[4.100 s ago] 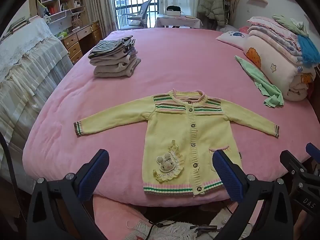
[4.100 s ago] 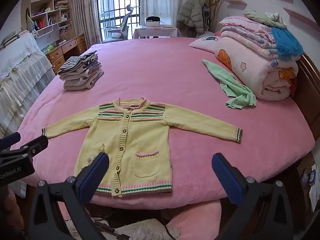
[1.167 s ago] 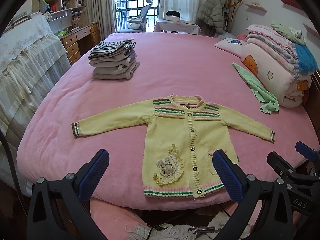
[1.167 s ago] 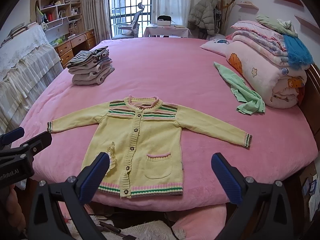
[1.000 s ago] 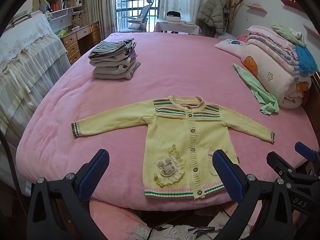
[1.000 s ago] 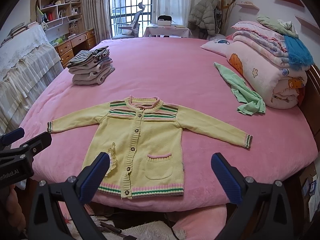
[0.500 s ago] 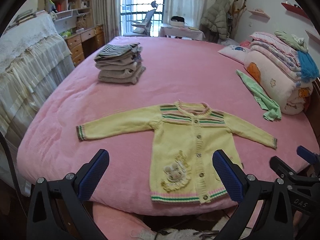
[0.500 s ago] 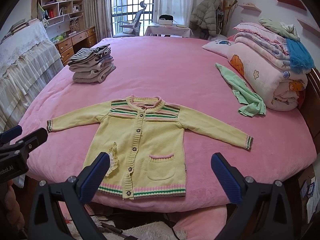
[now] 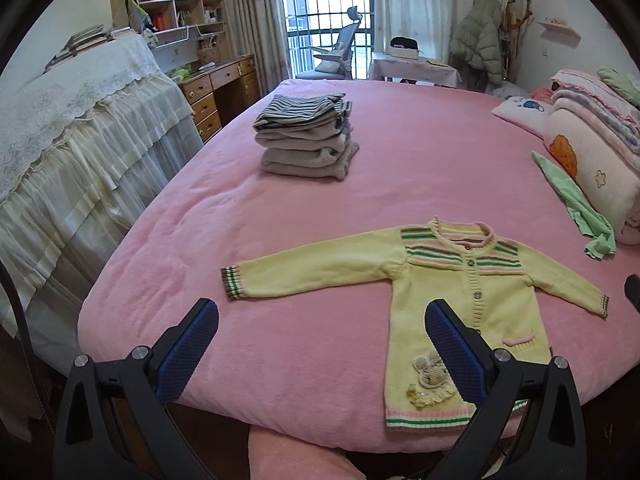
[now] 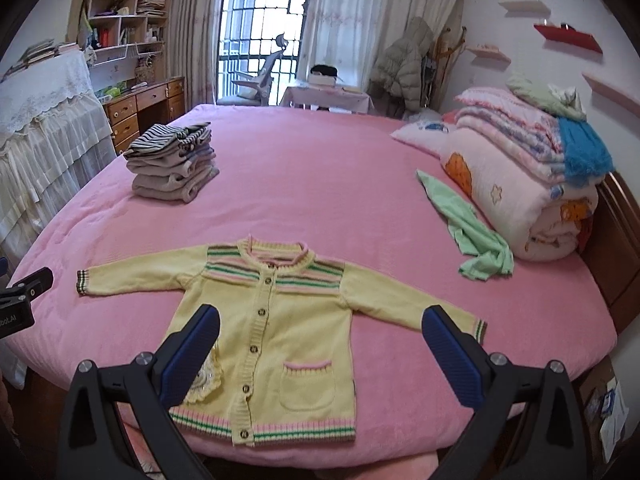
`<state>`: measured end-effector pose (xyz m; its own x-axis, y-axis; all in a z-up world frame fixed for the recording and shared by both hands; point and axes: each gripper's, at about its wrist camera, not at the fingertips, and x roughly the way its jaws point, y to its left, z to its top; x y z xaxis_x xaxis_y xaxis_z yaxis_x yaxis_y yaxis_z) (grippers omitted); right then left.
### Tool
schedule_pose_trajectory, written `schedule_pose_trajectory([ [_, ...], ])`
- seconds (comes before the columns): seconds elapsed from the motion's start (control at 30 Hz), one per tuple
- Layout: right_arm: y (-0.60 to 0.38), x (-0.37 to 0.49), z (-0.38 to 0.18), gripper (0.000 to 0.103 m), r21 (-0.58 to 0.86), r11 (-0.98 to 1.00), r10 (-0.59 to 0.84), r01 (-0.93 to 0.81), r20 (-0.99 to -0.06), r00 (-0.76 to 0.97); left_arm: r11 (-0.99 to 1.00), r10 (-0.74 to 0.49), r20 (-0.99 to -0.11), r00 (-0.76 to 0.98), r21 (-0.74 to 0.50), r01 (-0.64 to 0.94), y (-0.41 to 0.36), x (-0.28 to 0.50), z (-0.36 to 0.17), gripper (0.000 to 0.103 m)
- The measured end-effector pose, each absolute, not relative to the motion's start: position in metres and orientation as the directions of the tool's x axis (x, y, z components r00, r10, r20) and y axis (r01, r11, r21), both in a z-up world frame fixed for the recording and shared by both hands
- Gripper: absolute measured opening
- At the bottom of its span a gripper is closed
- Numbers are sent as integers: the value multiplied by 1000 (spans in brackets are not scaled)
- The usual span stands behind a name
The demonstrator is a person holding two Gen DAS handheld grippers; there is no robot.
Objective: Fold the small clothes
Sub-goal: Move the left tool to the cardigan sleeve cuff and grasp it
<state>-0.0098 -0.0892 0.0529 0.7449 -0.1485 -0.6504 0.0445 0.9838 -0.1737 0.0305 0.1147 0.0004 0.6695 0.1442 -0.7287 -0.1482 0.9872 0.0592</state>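
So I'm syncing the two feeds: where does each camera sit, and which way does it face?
Left wrist: on the left gripper, above the bed's near edge, facing the cardigan's sleeve; both blue fingers show.
Right wrist: on the right gripper, facing the cardigan front; its fingers show.
Shared: cardigan, folded stack, green garment.

Soft daylight from barred window [image 10: 260, 36], overexposed, fisheye-bent edges, dark corners

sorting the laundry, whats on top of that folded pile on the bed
A black-and-white striped garment tops the folded pile, with beige and grey folded pieces stacked beneath it. What those lower pieces are cannot be told, since only their folded edges show.
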Motion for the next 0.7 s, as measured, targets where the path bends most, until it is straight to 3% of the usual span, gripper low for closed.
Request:
schedule_pose_trajectory([
  [0.27,-41,23,52,102,-221,974,-96,-52,-607,789,974,179,-751,635,43,-224,153,56,-22,103],
  [0.5,-2,54,24,100,-205,968,-22,-142,-635,772,954,207,-792,574,34,-297,189,82,-61,103],
  [0.6,7,67,9,85,-185,966,10,-179,-669,744,946,208,-814,542,26,-324,206,90,-80,103],
  [0.7,11,83,-11,76,-154,966,35,-205,-714,700,932,207,-837,506,11,-362,226,97,-103,103],
])
